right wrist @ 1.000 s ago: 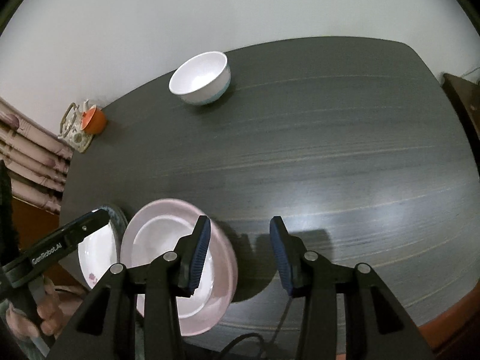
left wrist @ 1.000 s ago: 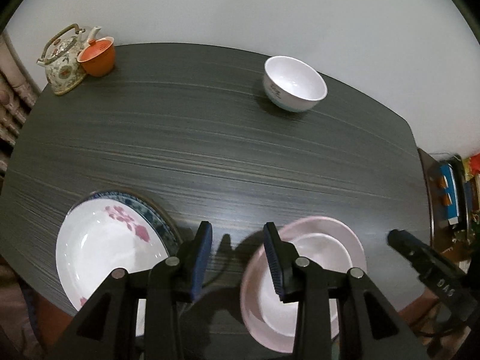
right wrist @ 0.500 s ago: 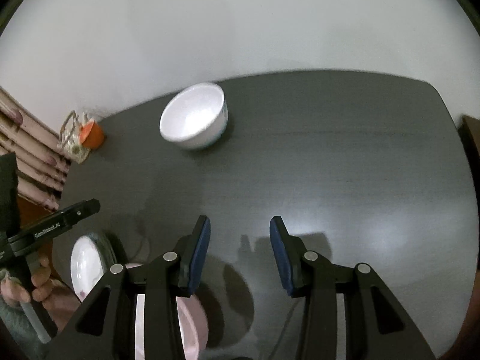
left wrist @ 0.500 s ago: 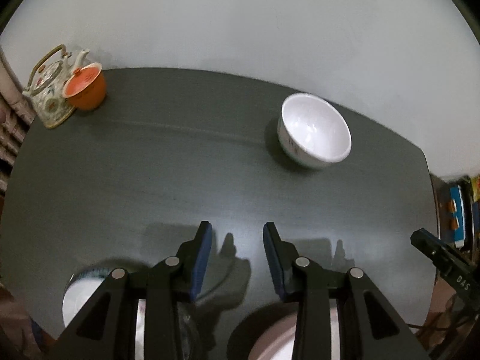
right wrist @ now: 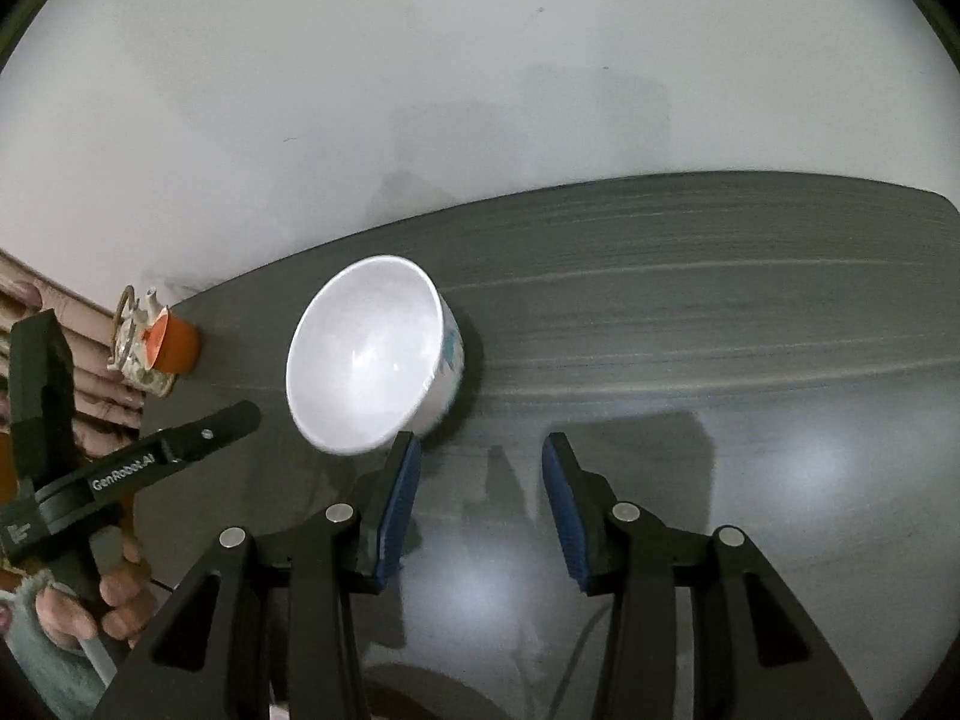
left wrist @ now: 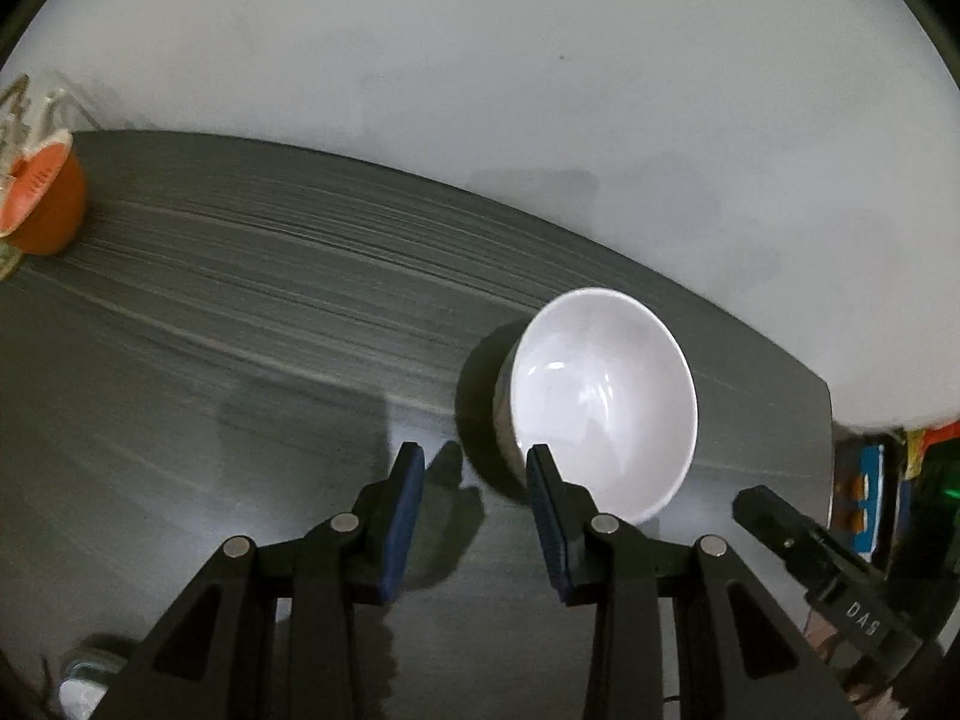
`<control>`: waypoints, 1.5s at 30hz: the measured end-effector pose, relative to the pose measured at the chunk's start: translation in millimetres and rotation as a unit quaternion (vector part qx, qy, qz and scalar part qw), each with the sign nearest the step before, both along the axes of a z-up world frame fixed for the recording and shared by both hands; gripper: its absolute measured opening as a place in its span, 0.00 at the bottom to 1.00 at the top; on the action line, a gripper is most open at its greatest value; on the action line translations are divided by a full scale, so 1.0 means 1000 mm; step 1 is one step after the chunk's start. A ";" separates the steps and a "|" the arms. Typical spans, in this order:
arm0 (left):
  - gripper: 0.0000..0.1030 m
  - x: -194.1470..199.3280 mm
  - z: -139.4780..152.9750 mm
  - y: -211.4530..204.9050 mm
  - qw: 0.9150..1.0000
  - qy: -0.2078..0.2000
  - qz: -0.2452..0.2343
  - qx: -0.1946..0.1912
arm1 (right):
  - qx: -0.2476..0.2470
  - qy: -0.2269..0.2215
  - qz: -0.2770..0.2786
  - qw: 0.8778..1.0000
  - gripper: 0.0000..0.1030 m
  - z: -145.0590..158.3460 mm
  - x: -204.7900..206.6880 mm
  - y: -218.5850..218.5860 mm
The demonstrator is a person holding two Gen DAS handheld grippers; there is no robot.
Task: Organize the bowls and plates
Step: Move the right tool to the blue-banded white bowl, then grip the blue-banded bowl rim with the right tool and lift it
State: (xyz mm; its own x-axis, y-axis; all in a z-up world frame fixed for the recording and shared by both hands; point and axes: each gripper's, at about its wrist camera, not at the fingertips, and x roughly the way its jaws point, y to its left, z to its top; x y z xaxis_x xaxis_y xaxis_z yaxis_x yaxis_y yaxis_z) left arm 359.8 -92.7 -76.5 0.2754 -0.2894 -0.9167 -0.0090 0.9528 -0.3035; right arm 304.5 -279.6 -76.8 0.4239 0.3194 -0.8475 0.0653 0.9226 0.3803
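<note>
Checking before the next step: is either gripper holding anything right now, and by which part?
Nothing is held. The left gripper and right gripper are both open, near the white bowl, with only table between the jaws.

In the left wrist view, we see the teapot (left wrist: 24, 120) cut off by the left edge and blurred, with the orange cup (left wrist: 45, 204) smeared beside it. A plate (left wrist: 84, 681) shows only as a sliver behind the left gripper (left wrist: 474, 516). The bowl (left wrist: 600, 402) has its near rim hidden by one finger. In the right wrist view, we cannot identify the dim shape at the bottom edge.
</note>
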 end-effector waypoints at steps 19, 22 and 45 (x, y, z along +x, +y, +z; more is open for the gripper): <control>0.23 0.040 -0.044 -0.026 0.999 0.036 -0.008 -0.001 | -0.018 0.060 0.008 0.998 0.21 -0.040 0.063 0.043; 0.11 0.039 -0.042 -0.031 0.999 0.041 -0.017 -0.004 | 0.001 0.069 0.002 0.998 0.16 -0.043 0.063 0.041; 0.11 -0.070 0.075 -0.051 0.998 -0.029 -0.053 0.010 | -0.012 0.011 -0.011 1.000 0.16 0.061 -0.050 0.027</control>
State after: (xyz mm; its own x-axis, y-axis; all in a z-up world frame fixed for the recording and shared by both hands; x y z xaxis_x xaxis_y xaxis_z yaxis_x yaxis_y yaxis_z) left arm 290.3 -143.7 -1.3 0.2980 -0.3015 -0.9057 0.1086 0.9534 -0.2816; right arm 254.5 -252.2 -15.4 0.4119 0.2900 -0.8639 0.0948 0.9292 0.3571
